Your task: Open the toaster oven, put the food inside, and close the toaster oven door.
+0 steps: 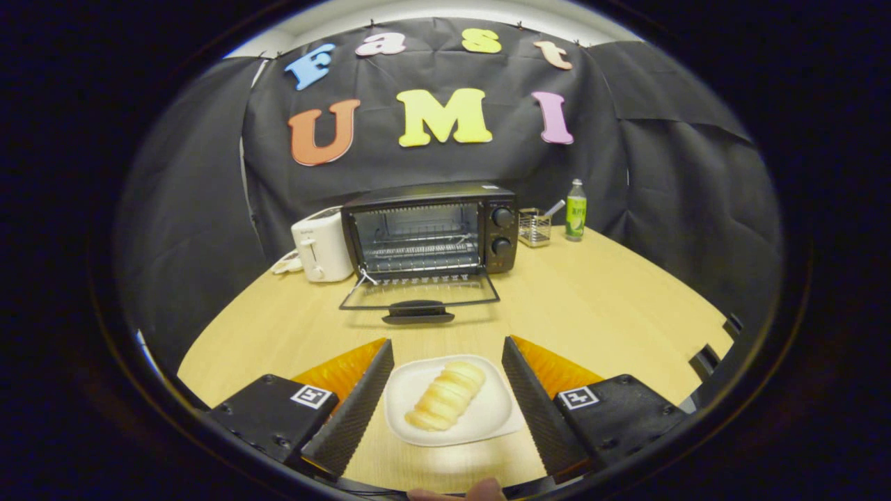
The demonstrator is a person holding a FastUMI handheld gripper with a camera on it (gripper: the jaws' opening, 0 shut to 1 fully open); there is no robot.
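The worktop (612, 299) carries everything in the scene, and at its far side, against the booth wall, stands the toaster oven (431, 226). Its door (420, 292) already lies folded down flat toward the tool, handle nearest, and the wire rack inside is bare. Opening therefore looks done, and the step in hand is fetching the food.

A white pop-up toaster (321, 245) sits touching or just beside the oven on one side. On the other side are a small wire caddy (534, 228) and a green bottle (576, 210), neither of which seems to matter to the job.

Well apart from the oven, a white plate (487, 417) rests on the worktop with a pale ridged bread roll (445, 403) lying on it.

The tool (447, 365) is spread wide, its fingers standing either side of the plate. Whether they touch its rim cannot be told; nothing is pinched. The next move probably calls for closing evenly on the plate's edges, or on the roll itself, then carrying it level over the lowered door onto the rack.
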